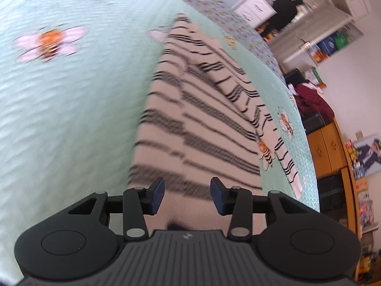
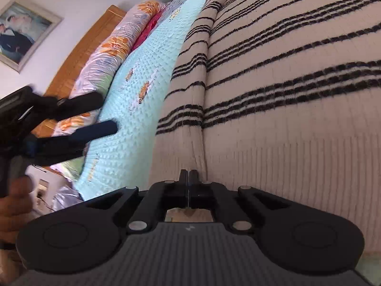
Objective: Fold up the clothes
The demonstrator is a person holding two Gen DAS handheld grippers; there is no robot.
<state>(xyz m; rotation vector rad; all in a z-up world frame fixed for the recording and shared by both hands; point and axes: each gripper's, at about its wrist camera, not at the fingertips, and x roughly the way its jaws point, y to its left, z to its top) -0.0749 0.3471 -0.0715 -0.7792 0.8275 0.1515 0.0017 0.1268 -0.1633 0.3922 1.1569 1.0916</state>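
A cream knitted sweater with black stripes [image 2: 273, 90] lies flat on the mint quilted bedspread [image 2: 140, 128]. The right gripper [image 2: 188, 178] is clenched at its near hem; the left gripper [image 1: 187, 195] hovers released above it.

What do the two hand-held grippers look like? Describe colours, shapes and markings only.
Each gripper is matte black with a ribbed grey top plate bearing a small pale logo. Two round black discs flank the plate, and linkage arms with silver pivot pins lead to the fingers. The left gripper has dark blue pads. The right gripper has narrow black fingertips. No cables or sleeves show.
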